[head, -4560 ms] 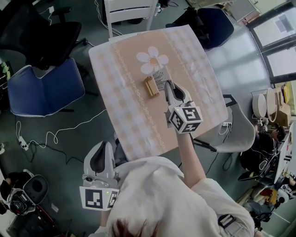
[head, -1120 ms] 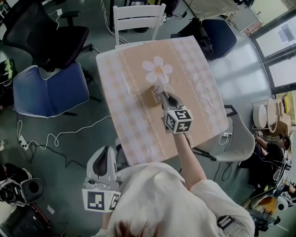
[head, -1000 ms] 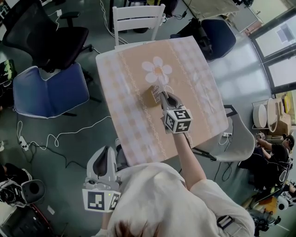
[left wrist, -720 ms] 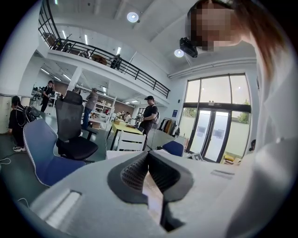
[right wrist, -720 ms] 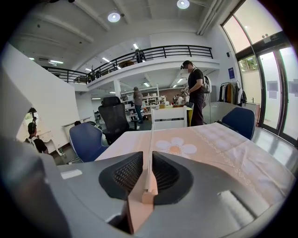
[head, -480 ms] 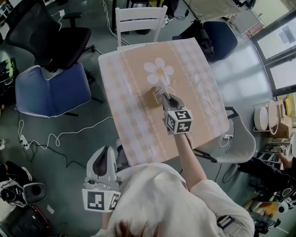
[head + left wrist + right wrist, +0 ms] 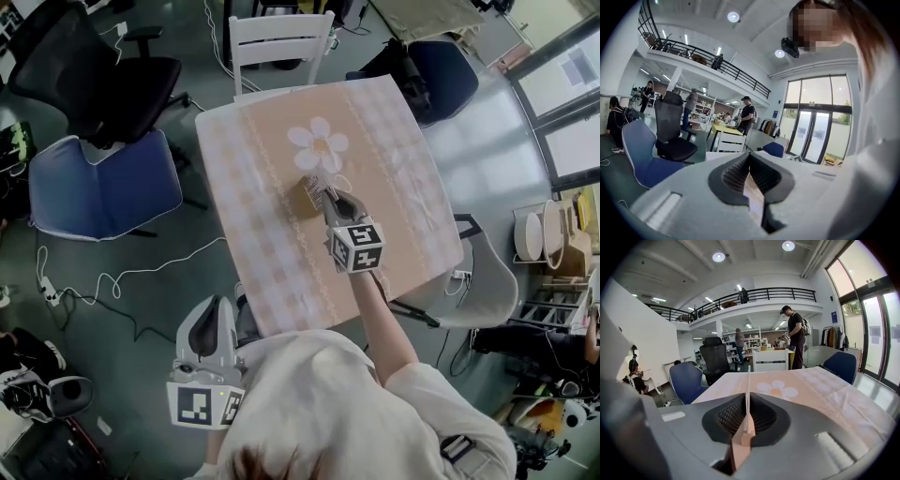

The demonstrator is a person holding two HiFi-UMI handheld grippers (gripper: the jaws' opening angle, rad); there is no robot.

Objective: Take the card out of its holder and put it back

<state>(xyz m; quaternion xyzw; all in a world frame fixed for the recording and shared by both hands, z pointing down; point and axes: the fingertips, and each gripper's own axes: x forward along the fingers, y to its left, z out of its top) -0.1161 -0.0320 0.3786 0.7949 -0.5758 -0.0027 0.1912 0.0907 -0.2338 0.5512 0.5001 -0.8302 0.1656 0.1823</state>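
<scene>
The right gripper has just been closing its jaws on the card, which stands edge-on at the slot of the small wooden holder on the bench. The card looks thin, light and a little bendy, so a gentle pinch flat across both faces, near its upper edge, seems best, since the light holder may tip or lift with it. The left gripper hangs beside the bench, jaws together and empty.

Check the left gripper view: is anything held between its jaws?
No, the left gripper has its jaws together at the tips, with nothing clamped between them.
</scene>
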